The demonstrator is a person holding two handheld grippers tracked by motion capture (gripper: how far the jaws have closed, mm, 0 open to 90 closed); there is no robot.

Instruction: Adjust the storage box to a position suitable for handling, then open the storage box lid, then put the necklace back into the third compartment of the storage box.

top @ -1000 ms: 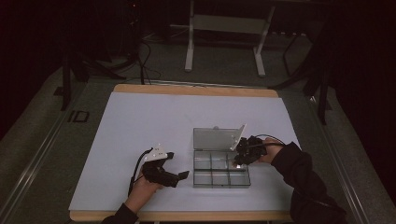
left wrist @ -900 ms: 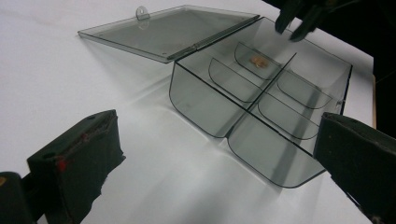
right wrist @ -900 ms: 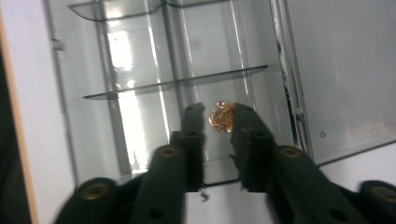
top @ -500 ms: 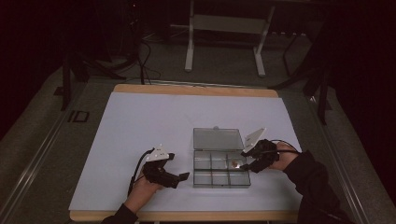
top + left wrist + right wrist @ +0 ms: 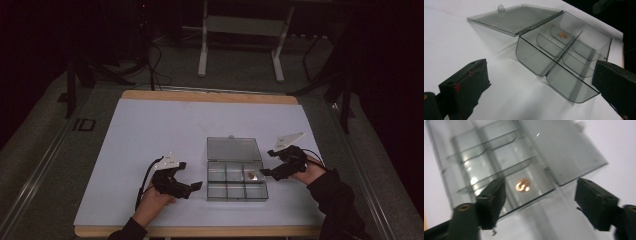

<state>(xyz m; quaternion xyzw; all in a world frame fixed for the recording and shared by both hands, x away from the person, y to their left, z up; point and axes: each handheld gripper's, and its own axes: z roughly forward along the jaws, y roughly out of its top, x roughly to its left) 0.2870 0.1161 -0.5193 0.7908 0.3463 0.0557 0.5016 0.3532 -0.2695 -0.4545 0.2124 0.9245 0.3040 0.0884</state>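
Observation:
A clear grey compartment box (image 5: 236, 183) lies on the white table top, its lid (image 5: 233, 148) folded flat behind it. A small copper-coloured piece (image 5: 249, 175) rests in the back right compartment. My right gripper (image 5: 266, 163) sits just right of the box. Its jaws have just been opening and stand open with nothing between them. The right gripper view looks past the right gripper (image 5: 544, 200) at the copper piece (image 5: 522, 185) lying loose in the box (image 5: 489, 157). My left gripper (image 5: 191, 175) rests open to the left of the box. The left gripper view has the left gripper (image 5: 541, 82) facing the box (image 5: 564, 57).
The white table top (image 5: 150, 140) has a wooden rim at front and back. Behind the table stand a metal frame (image 5: 240, 30) and cables (image 5: 150, 65) on a dark floor. A person's sleeve (image 5: 340, 205) reaches in at the bottom right.
My right gripper has drawn back to the right, from over the box to beside its right edge. The copper piece now lies uncovered in its compartment. The left gripper has stayed put.

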